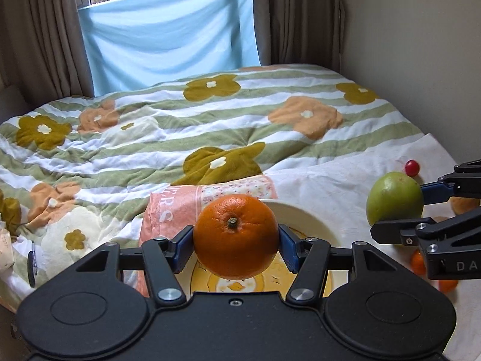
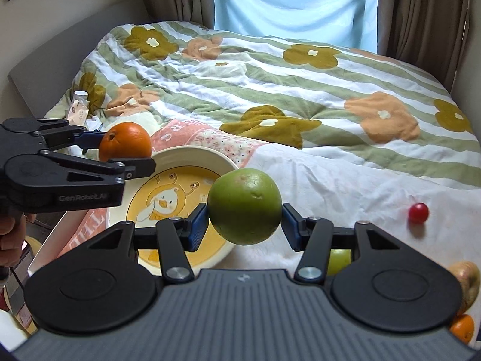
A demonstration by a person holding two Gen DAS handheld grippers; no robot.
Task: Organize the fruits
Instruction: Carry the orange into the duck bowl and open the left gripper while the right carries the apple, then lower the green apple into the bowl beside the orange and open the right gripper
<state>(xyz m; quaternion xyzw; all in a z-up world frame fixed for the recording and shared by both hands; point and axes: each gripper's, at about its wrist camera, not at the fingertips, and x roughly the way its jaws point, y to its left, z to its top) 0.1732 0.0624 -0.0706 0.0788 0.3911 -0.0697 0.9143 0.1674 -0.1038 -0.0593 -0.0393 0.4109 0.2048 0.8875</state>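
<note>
My left gripper [image 1: 236,245] is shut on an orange [image 1: 236,236] and holds it above a cream plate [image 1: 303,216] with a yellow duck picture. My right gripper [image 2: 245,224] is shut on a green round fruit [image 2: 245,206] just right of the plate [image 2: 192,156]. The right gripper and its green fruit [image 1: 393,198] show at the right of the left wrist view. The left gripper and its orange [image 2: 124,144] show at the left of the right wrist view, over the plate's far left rim.
The plate sits on a pink cloth [image 2: 192,134] on a bed with a flowered quilt [image 2: 270,84]. On the white sheet lie a small red fruit [image 2: 418,212], another green fruit [image 2: 339,261], a yellowish fruit [image 2: 467,279] and an orange [image 2: 463,328].
</note>
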